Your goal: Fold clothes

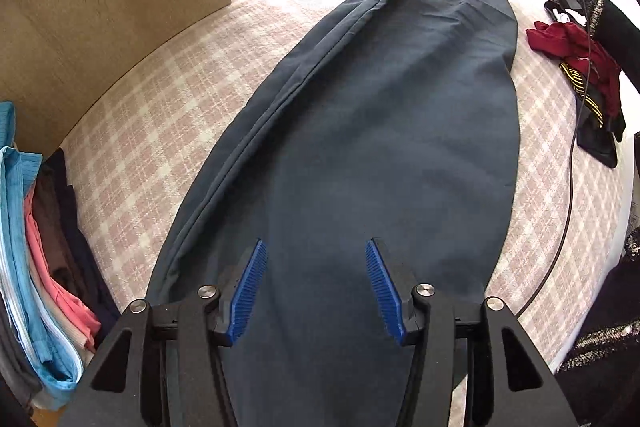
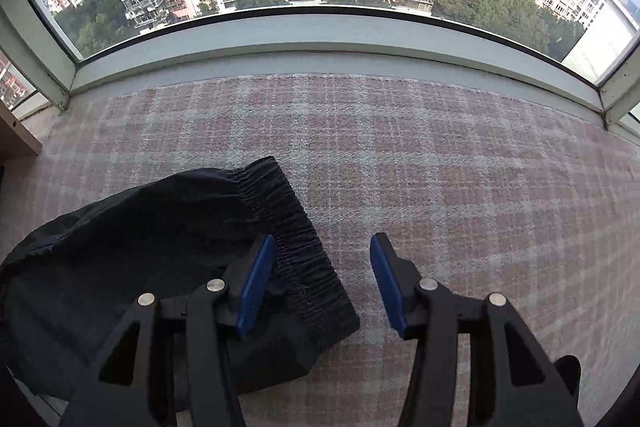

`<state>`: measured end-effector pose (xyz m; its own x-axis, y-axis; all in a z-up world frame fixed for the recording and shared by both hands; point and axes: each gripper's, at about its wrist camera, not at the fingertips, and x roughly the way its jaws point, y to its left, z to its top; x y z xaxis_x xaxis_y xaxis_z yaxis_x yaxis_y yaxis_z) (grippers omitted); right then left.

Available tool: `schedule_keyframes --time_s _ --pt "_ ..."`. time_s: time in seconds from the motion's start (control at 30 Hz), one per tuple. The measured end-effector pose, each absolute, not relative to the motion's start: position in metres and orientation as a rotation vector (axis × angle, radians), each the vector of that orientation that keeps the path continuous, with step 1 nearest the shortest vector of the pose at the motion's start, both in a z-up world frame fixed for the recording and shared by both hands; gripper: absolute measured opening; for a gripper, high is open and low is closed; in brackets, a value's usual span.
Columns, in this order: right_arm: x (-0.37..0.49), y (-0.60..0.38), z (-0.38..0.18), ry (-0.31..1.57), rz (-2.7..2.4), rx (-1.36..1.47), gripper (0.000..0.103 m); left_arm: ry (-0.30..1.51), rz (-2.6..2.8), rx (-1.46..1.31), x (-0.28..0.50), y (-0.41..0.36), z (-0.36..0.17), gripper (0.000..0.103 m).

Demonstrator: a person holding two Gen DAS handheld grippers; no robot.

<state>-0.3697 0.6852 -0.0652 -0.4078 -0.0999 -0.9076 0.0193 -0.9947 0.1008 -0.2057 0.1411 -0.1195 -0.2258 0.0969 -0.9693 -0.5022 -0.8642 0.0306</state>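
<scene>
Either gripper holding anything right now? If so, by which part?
Nothing held. The left gripper is open above the dark trousers. The right gripper is open too, its fingers straddling the elastic waistband without closing on it.

The checked blanket (image 1: 168, 131) lies bare left of the dark trousers (image 1: 360, 155), bounded by a wooden panel (image 1: 100, 7) and a stack of folded clothes (image 1: 44, 259). Right, crumpled red clothes (image 1: 572, 55) and a cable (image 1: 568, 187) crowd the narrow strip.
</scene>
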Motion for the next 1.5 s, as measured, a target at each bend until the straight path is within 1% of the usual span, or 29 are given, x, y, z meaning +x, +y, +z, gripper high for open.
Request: schedule_keyframes --time_s 0.03,0.1,0.13,0.17,0.2,0.23,0.33,0.43,0.5,0.53,0.6,0.67,0.7,0.77,0.8,0.87,0.9,0.93,0.97,1.03,1.07,1.13,1.23,1.27,1.3,1.37,1.4,1.43,1.5 --pt "-0.364 0.688 -0.05 -0.189 -2.586 1.588 0.05 0.457 2.153 -1.668 -0.212 0.136 -0.122 0.05" --pt "-0.348 0.689 -0.022 -0.2 -2.647 1.475 0.049 0.379 2.157 -1.674 -0.218 0.124 -0.125 0.05" --pt "-0.348 0.676 -0.022 -0.194 -2.615 1.468 0.047 0.336 2.156 -1.675 -0.22 0.117 -0.126 0.05" --pt "-0.348 0.661 -0.025 -0.189 -2.571 1.468 0.041 0.312 2.157 -1.689 -0.222 0.11 -0.131 0.05" --pt "-0.349 0.647 -0.027 -0.184 -2.526 1.467 0.017 0.298 2.159 -1.712 -0.226 0.103 -0.138 0.05" --pt "-0.35 0.632 -0.03 -0.179 -2.482 1.466 0.006 0.28 2.164 -1.736 -0.23 0.097 -0.145 0.05" --pt "-0.347 0.574 -0.058 -0.069 -2.321 1.522 0.006 0.234 2.204 -1.751 -0.241 0.084 -0.157 0.05" --pt "-0.353 0.522 -0.099 0.034 -2.223 1.583 0.006 0.28 2.244 -1.736 -0.246 0.082 -0.159 0.05" --pt "-0.36 0.501 -0.119 0.163 -2.321 1.562 0.006 0.3 2.259 -1.739 -0.245 0.082 -0.155 0.05" --pt "-0.363 0.491 -0.128 0.232 -2.375 1.547 0.003 0.31 2.266 -1.741 -0.245 0.083 -0.154 0.049" --pt "-0.366 0.497 -0.126 0.259 -2.455 1.591 0.004 0.338 2.31 -1.708 -0.23 0.082 -0.136 0.049" --pt "-0.35 0.505 -0.106 0.15 -2.438 1.524 0.004 0.327 2.35 -1.654 -0.204 0.078 -0.109 0.049" --pt "-0.335 0.507 -0.095 0.118 -2.414 1.49 0.006 0.325 2.354 -1.637 -0.187 0.079 -0.102 0.049" --pt "-0.299 0.505 -0.075 0.077 -2.348 1.432 0.008 0.323 2.347 -1.612 -0.147 0.084 -0.092 0.051" --pt "-0.278 0.5 -0.068 0.066 -2.305 1.407 0.011 0.321 2.343 -1.599 -0.126 0.086 -0.088 0.052" --pt "-0.234 0.488 -0.059 0.052 -2.218 1.363 0.026 0.319 2.335 -1.574 -0.086 0.091 -0.078 0.059" --pt "-0.211 0.479 -0.058 0.05 -2.173 1.345 0.04 0.318 2.332 -1.562 -0.066 0.093 -0.074 0.059" --pt "-0.187 0.471 -0.056 0.048 -2.127 1.327 0.049 0.317 2.328 -1.55 -0.046 0.096 -0.069 0.059" --pt "-0.166 0.459 -0.062 0.035 -2.099 1.313 0.052 0.316 2.324 -1.537 -0.026 0.098 -0.064 0.059" --pt "-0.136 0.432 -0.08 0.019 -2.028 1.345 0.053 0.285 2.315 -1.522 0.007 0.104 -0.063 0.059" --pt "-0.124 0.419 -0.089 0.023 -1.997 1.372 0.053 0.253 2.307 -1.527 0.014 0.108 -0.072 0.059" --pt "-0.102 0.396 -0.106 0.042 -1.941 1.433 0.053 0.271 2.312 -1.533 0.017 0.119 -0.094 0.059" --pt "-0.083 0.361 -0.123 0.159 -1.932 1.431 0.053 0.324 2.354 -1.525 0.009 0.128 -0.119 0.059" --pt "-0.077 0.349 -0.128 0.206 -1.936 1.417 0.055 0.314 2.366 -1.517 0.004 0.129 -0.124 0.059" --pt "-0.07 0.34 -0.125 0.262 -1.944 1.377 0.055 0.299 2.38 -1.508 -0.001 0.129 -0.128 0.059" --pt "-0.066 0.323 -0.124 0.34 -1.926 1.357 0.044 0.329 2.391 -1.49 -0.012 0.131 -0.133 0.059" --pt "-0.069 0.316 -0.124 0.35 -1.904 1.371 0.014 0.349 2.394 -1.481 -0.018 0.132 -0.135 0.059" --pt "-0.074 0.312 -0.124 0.326 -1.879 1.393 0.001 0.354 2.39 -1.488 -0.024 0.13 -0.136 0.059" --pt "-0.086 0.31 -0.115 0.248 -1.887 1.386 0.001 0.348 2.375 -1.519 -0.037 0.125 -0.139 0.052"
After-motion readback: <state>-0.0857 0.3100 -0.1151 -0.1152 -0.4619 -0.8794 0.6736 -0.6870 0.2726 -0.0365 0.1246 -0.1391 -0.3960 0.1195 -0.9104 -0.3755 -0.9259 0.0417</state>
